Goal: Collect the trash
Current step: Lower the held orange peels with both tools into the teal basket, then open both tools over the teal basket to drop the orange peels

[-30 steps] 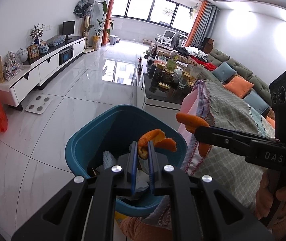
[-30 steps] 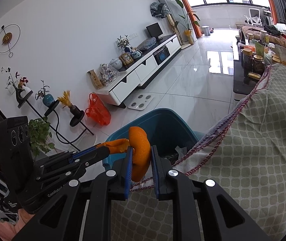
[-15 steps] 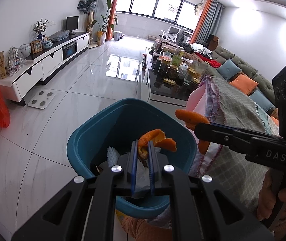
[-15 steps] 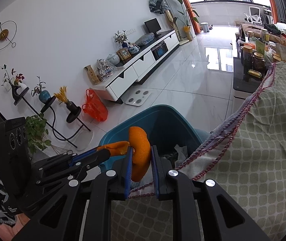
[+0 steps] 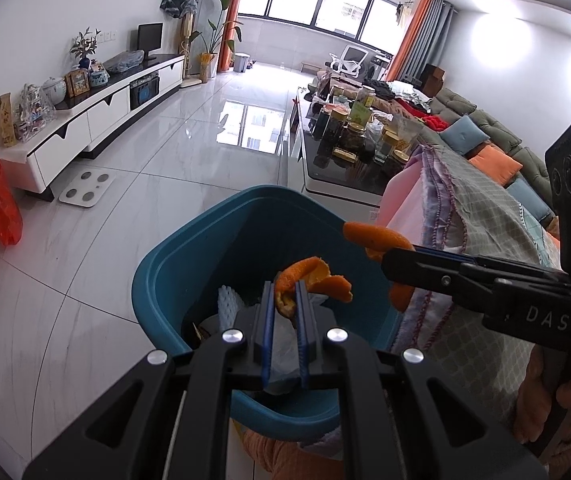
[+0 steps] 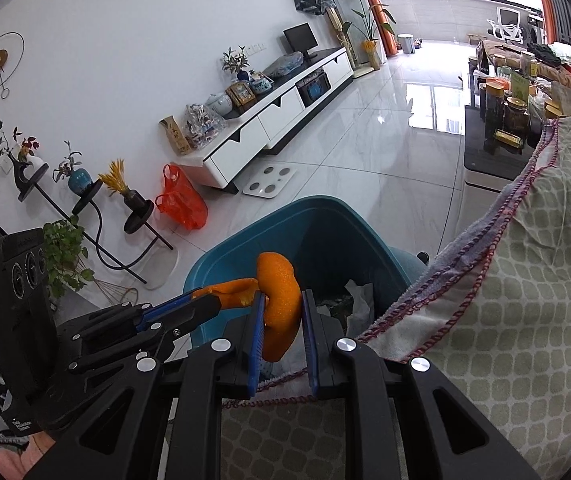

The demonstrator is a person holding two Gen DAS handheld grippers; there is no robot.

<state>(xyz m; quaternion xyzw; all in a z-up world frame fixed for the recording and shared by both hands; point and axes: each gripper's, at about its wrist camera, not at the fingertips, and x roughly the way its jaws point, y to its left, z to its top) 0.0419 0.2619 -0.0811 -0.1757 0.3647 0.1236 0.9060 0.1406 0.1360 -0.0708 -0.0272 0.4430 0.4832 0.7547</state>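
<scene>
A teal trash bin (image 5: 189,256) (image 6: 225,256) stands on the floor beside a cloth-covered table, with white paper scraps inside. My left gripper (image 5: 286,292) is shut on a curled piece of orange peel (image 5: 313,274), held over the bin's opening. My right gripper (image 6: 282,300) is shut on a thicker piece of orange peel (image 6: 279,296), held at the bin's near rim by the table edge. In the left wrist view the right gripper (image 5: 389,258) reaches in from the right with its orange peel (image 5: 377,238). In the right wrist view the left gripper (image 6: 201,300) comes in from the left with its peel (image 6: 237,292).
The checked tablecloth (image 6: 505,320) (image 5: 477,216) hangs close to the bin's right side. A dark coffee table (image 5: 325,168) with several jars stands behind. An orange plastic bag (image 6: 181,200), a white scale (image 5: 87,188) and a TV cabinet (image 5: 97,112) lie along the left wall. A hand (image 5: 541,396) holds the right gripper.
The view has tipped up slightly, so the bin sits a little lower in both pictures. Both grippers keep their peels over the bin.
</scene>
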